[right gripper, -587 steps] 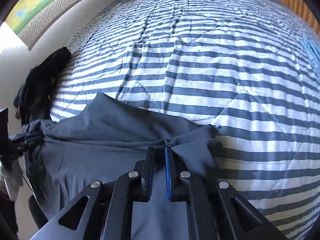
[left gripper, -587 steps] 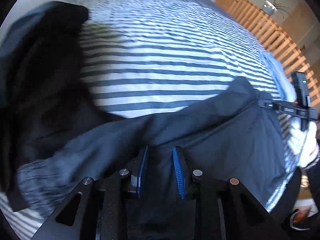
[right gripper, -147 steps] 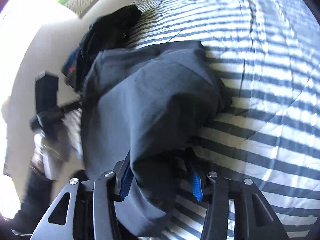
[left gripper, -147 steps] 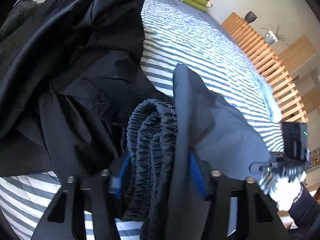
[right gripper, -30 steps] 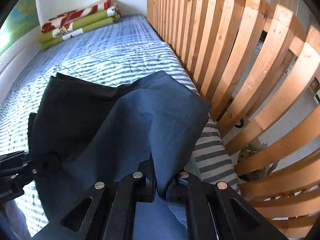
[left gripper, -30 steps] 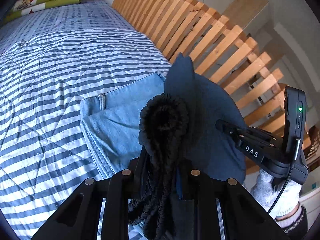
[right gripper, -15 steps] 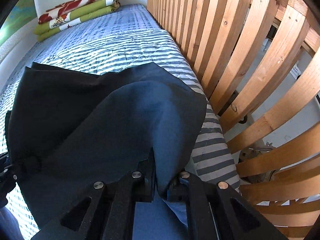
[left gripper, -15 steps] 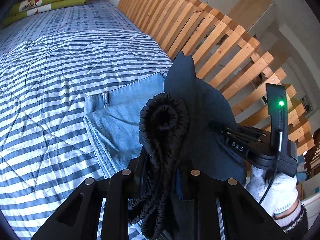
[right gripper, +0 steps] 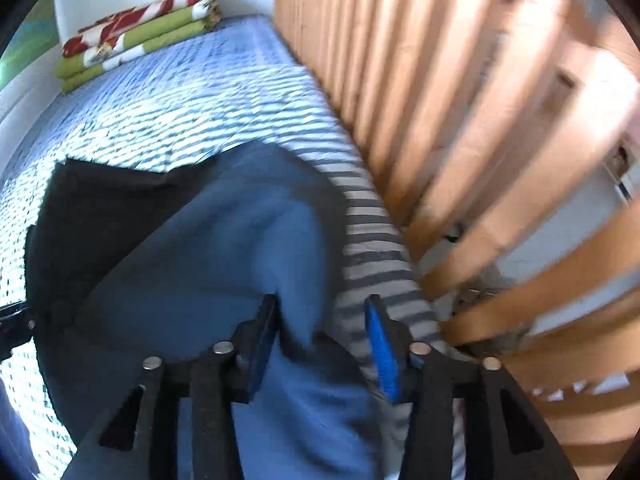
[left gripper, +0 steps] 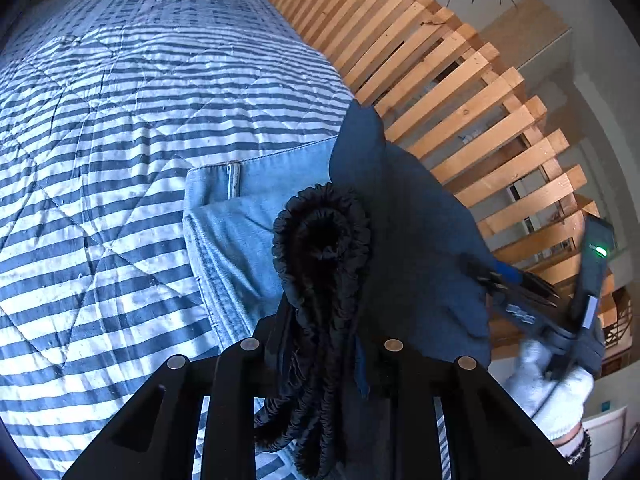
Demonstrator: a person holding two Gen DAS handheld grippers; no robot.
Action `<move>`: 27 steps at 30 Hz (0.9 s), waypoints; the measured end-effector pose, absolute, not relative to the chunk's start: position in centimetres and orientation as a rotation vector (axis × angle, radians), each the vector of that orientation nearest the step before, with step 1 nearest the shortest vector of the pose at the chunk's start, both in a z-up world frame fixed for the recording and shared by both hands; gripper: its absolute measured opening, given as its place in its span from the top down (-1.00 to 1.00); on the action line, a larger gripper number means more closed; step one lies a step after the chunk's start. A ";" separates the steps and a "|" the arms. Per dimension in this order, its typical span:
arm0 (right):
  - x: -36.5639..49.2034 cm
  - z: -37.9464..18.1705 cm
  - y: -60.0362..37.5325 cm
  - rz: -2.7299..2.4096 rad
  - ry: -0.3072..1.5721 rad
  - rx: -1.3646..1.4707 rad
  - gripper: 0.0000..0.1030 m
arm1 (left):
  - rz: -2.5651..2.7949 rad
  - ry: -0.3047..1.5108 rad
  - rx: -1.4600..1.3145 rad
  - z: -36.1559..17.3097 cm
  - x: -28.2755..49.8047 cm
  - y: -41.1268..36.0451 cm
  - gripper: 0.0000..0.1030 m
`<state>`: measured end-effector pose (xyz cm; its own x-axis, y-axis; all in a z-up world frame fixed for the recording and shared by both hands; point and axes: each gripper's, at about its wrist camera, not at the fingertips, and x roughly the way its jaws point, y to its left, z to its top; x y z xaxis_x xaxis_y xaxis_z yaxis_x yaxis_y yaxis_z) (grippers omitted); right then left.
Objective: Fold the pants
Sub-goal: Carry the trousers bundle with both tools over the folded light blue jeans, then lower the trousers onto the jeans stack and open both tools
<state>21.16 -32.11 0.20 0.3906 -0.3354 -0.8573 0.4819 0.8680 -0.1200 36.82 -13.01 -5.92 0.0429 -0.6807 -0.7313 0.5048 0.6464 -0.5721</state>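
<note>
The folded dark navy pants (left gripper: 416, 240) lie over folded light denim jeans (left gripper: 240, 232) at the striped quilt's (left gripper: 100, 120) edge beside the wooden slat rail (left gripper: 460, 92), at three o'clock. My right gripper (right gripper: 320, 344), clamped on them a second ago, has just been opening, its pads off the cloth. My left gripper (left gripper: 320, 344), angled down, pinches the gathered waistband (left gripper: 324, 248).

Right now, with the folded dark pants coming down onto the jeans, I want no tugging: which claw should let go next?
Left. The left claw grips the gathered waistband; the right claw has just opened off the dark pants.
</note>
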 end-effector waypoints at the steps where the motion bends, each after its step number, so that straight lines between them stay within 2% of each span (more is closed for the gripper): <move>1: 19.9 0.9 -32.2 -0.525 1.025 0.171 0.13 | -0.913 1.232 -0.177 -6.0 36.9 -13.0 0.46; 6: 15.1 2.8 -29.1 -0.516 0.962 0.111 0.13 | -0.906 1.227 -0.163 -6.0 36.8 -12.9 0.45; 10: 13.0 1.6 -22.6 -0.374 0.976 0.037 0.13 | -0.890 1.217 -0.153 -5.9 36.7 -12.9 0.41; 13: 13.9 -0.7 -19.5 -0.292 1.009 0.031 0.13 | -0.858 1.225 -0.145 -6.4 37.1 -12.6 0.23; 15: 15.1 -3.2 -18.8 -0.269 1.095 0.018 0.13 | -0.786 1.220 -0.098 -6.6 37.5 -11.6 -0.28; 16: 15.4 -4.3 -18.7 -0.243 1.142 0.020 0.13 | -0.755 1.198 -0.075 -6.5 37.6 -11.1 -0.33; 18: 15.2 -5.0 -19.0 -0.234 1.160 0.016 0.16 | -0.708 1.120 -0.005 -5.4 37.1 -10.6 -0.36; 22: 13.6 -1.0 -21.1 -0.283 0.999 0.118 0.16 | -0.674 0.884 0.137 -2.2 34.0 -11.1 -0.34; 27: 13.4 2.9 -22.4 -0.408 0.863 0.086 0.16 | -0.729 0.795 0.161 -0.6 31.6 -12.3 -0.34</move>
